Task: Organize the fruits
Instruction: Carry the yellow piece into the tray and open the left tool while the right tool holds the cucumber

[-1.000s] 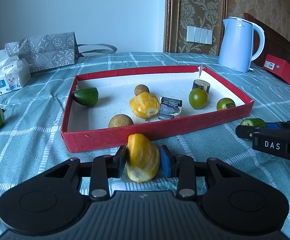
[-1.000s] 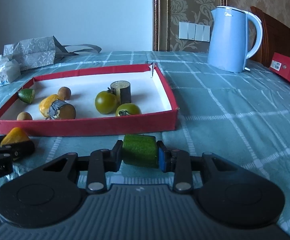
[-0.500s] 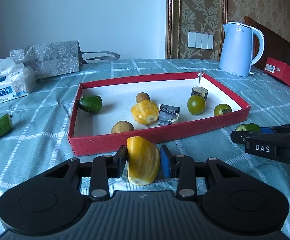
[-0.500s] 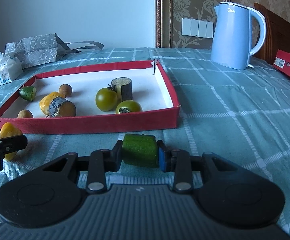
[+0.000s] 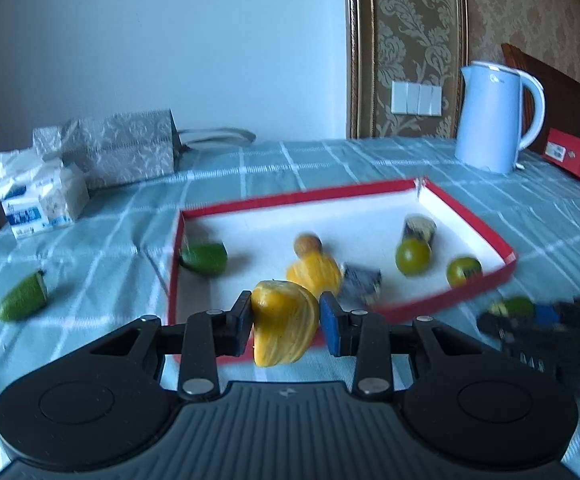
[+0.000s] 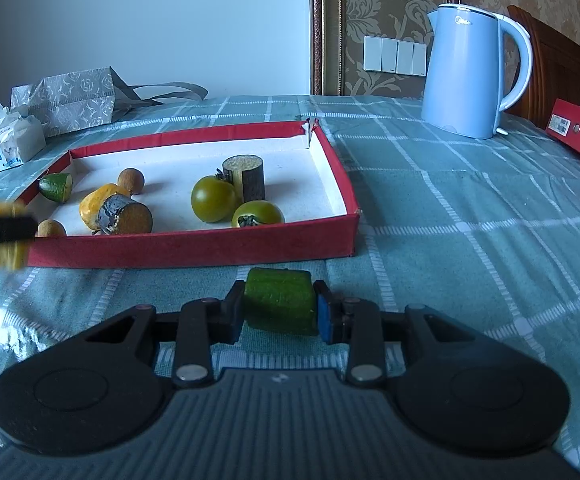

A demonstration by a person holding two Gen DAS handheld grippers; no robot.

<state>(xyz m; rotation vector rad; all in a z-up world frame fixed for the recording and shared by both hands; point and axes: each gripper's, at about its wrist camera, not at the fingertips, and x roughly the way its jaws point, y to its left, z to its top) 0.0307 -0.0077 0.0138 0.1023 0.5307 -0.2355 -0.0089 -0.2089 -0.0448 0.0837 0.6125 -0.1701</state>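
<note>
My left gripper (image 5: 286,322) is shut on a yellow fruit piece (image 5: 284,324) and holds it lifted above the near rim of the red tray (image 5: 469,220). It also shows blurred at the left of the right wrist view (image 6: 6,236). My right gripper (image 6: 280,312) is shut on a green cucumber chunk (image 6: 280,304), low over the cloth in front of the tray (image 6: 194,246). The tray holds another yellow piece (image 6: 94,206), two green tomatoes (image 6: 214,198), dark eggplant chunks (image 6: 246,176), brown round fruits (image 6: 131,181) and a green piece (image 6: 56,186).
A loose green cucumber piece (image 5: 24,298) lies on the cloth left of the tray. A tissue pack (image 5: 36,200) and a grey gift bag (image 5: 126,148) stand at the back left. A blue kettle (image 6: 469,72) and a red box (image 6: 577,134) stand at the back right.
My left gripper has risen with the yellow piece, from the cloth to above the tray's near rim. My right gripper, still holding the green chunk, has lifted slightly.
</note>
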